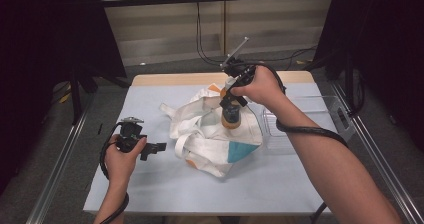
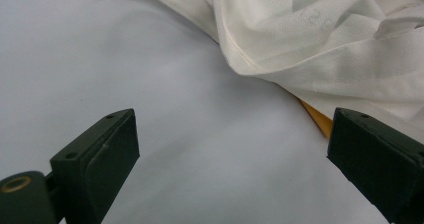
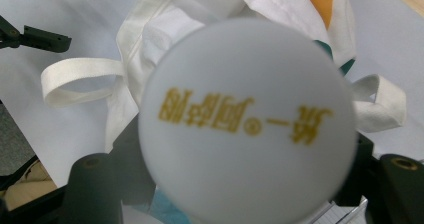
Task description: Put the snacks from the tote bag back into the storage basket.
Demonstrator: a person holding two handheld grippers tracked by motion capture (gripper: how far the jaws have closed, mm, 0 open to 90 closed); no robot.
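Over the middle of the bench (image 1: 150, 189), the right gripper (image 1: 231, 109) points down above a crumpled cream cloth bag (image 1: 210, 134) and its jaws are clenched on a bottle (image 1: 231, 118) with an orange-brown body, held upright just over the bag's folds. In the right gripper view the bottle's round white cap (image 3: 247, 119), printed with gold characters, sits between the two black jaws, with the bag's handles (image 3: 75, 81) looped out on the pale bench cover beneath. The bag shows a teal patch and an orange patch. A clear plastic tray (image 1: 300, 121) lies just right of the bag. The left gripper (image 1: 156, 147) hovers low to the bag's left, apart from it, its jaws released and spread wide with nothing between them
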